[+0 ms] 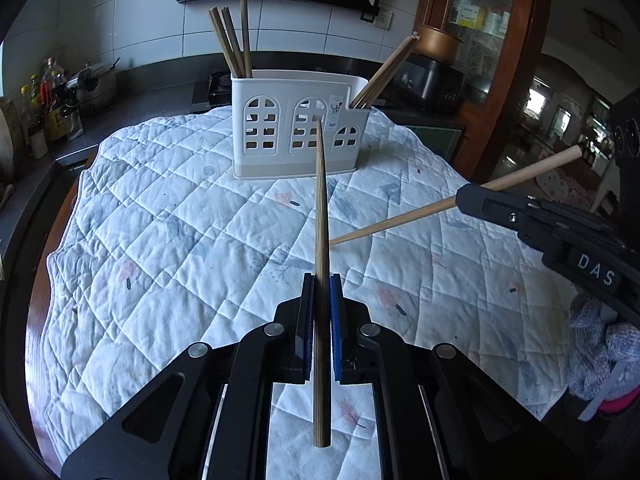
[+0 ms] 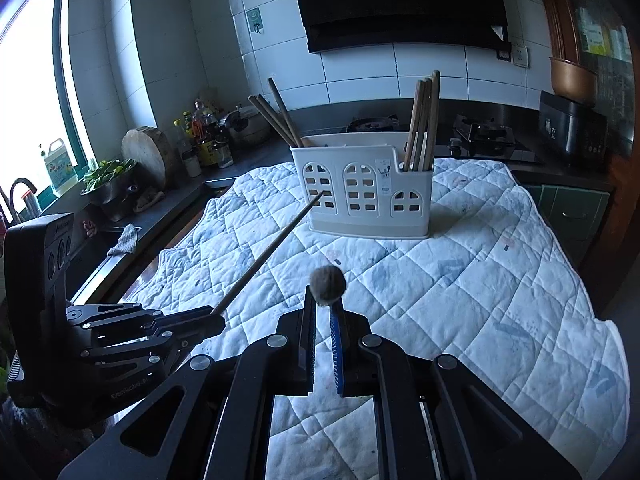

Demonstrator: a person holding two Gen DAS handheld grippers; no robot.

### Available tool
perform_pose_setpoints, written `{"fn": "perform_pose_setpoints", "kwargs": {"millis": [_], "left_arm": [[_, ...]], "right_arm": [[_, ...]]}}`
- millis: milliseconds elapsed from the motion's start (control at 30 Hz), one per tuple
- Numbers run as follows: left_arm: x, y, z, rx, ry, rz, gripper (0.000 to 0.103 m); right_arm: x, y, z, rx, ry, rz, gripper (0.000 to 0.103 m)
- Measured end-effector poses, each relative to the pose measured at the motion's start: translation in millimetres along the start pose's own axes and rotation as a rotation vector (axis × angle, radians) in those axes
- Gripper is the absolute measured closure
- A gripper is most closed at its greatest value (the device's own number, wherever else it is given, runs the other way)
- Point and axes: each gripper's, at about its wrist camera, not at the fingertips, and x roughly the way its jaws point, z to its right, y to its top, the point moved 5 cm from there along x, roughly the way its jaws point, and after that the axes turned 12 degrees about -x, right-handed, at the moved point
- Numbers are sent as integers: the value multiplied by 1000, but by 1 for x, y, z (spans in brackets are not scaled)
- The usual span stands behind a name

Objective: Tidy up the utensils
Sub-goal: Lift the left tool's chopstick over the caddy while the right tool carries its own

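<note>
A white utensil holder (image 1: 300, 128) with arched cut-outs stands on the quilted cloth; it also shows in the right wrist view (image 2: 364, 188). Wooden chopsticks lean in its left compartment (image 1: 234, 38) and its right compartment (image 1: 386, 72). My left gripper (image 1: 322, 284) is shut on a wooden chopstick (image 1: 322, 216) that points toward the holder. My right gripper (image 2: 323, 300) is shut on another chopstick (image 2: 328, 285), seen end-on; in the left wrist view this chopstick (image 1: 400, 222) crosses low over the cloth from the right.
The white quilted cloth (image 1: 180, 220) covers the table. A dark counter behind holds bottles (image 2: 200, 136), a pot, a bowl of greens (image 2: 106, 178), a gas hob (image 2: 486, 136) and a rice cooker (image 2: 570, 128). A window is at the left.
</note>
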Motion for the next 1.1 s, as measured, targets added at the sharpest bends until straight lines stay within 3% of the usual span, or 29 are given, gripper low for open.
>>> {"fn": "perform_pose_setpoints", "kwargs": {"millis": [233, 433, 800, 1100], "left_arm": [[-9, 36, -4, 44, -6, -30, 97], [-11, 90, -2, 63, -18, -58, 97], [27, 162, -11, 26, 18, -271, 97], [47, 176, -27, -43, 52, -383, 97]], "right_arm": [[-9, 24, 10, -30, -9, 15, 96], [-16, 61, 21, -79, -36, 37, 96], [-20, 154, 60, -155, -158, 89, 96], [30, 185, 83, -171, -223, -1, 96]]}}
